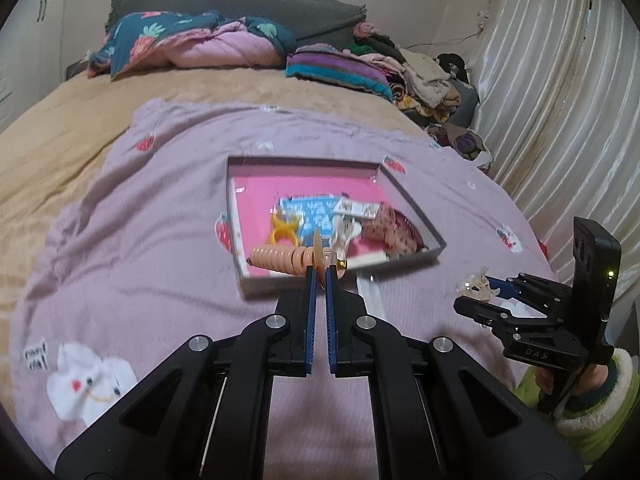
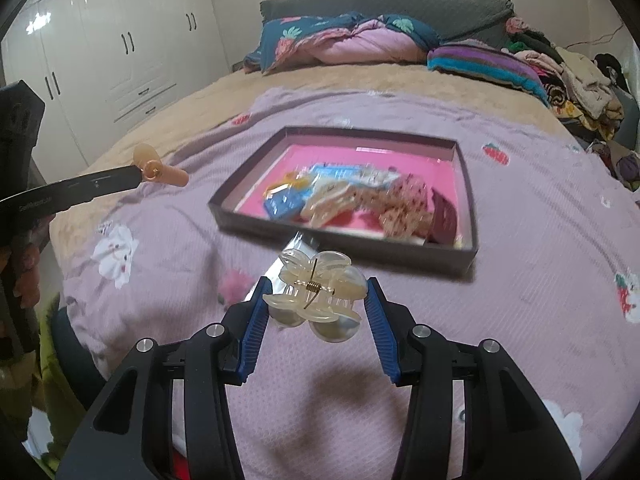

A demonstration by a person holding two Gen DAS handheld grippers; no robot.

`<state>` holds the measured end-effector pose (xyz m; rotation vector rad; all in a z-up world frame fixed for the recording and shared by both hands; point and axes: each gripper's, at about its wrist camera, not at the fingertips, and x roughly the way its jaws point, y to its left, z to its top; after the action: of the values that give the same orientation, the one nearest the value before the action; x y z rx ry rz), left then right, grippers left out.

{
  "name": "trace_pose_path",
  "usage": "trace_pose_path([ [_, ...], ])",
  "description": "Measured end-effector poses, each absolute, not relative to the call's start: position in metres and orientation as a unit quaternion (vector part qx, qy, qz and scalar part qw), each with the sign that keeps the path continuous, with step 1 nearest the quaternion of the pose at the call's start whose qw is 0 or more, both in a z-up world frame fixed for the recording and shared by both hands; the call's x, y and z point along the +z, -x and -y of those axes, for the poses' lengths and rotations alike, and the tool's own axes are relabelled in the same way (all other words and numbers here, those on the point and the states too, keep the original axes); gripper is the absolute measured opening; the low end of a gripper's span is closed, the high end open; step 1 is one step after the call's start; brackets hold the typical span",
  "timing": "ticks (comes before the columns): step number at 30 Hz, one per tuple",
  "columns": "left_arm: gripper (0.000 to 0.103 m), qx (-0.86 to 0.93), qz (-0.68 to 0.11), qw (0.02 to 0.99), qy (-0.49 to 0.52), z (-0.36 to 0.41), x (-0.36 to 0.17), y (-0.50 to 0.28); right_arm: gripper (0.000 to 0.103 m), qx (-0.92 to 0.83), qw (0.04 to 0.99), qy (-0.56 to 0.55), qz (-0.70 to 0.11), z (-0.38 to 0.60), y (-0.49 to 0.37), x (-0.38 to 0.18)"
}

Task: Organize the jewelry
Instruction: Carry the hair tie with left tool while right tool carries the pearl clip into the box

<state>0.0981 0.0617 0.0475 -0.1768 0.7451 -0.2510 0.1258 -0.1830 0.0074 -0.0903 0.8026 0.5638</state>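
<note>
1. Your left gripper (image 1: 319,276) is nearly clamped together, pinching a peach spiral hair clip (image 1: 286,261) by its flat end, right over the near rim of the tray (image 1: 412,204).
2. Your right gripper (image 2: 316,294) sits about half spread, gripping a clear claw clip (image 2: 316,294) between the blue pads, held above the bed (image 2: 540,208) just short of the tray's front wall.
3. The tray already has clips and a scrunchie (image 2: 404,204) inside; its far half is bare pink.
4. Lots of purple blanket (image 1: 132,216) all around.
</note>
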Motion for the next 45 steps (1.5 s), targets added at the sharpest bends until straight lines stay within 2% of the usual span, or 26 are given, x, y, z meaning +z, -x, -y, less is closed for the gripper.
trace_pose_path([
  [12, 0.000, -0.134, -0.351, 0.923, 0.080, -0.044, 0.064, -0.144, 0.046, 0.252, 0.902, 0.027, -0.349, 0.198, -0.160, 0.041],
  [23, 0.000, -0.136, -0.359, 0.921, 0.066, -0.026, 0.055, -0.171, 0.046, 0.234, 0.912, 0.016, -0.336, 0.208, -0.181, 0.051],
  [45, 0.000, -0.091, -0.398, 0.912, 0.038, -0.031, 0.003, -0.215, 0.046, 0.188, 0.900, 0.018, -0.393, 0.212, -0.233, -0.001],
])
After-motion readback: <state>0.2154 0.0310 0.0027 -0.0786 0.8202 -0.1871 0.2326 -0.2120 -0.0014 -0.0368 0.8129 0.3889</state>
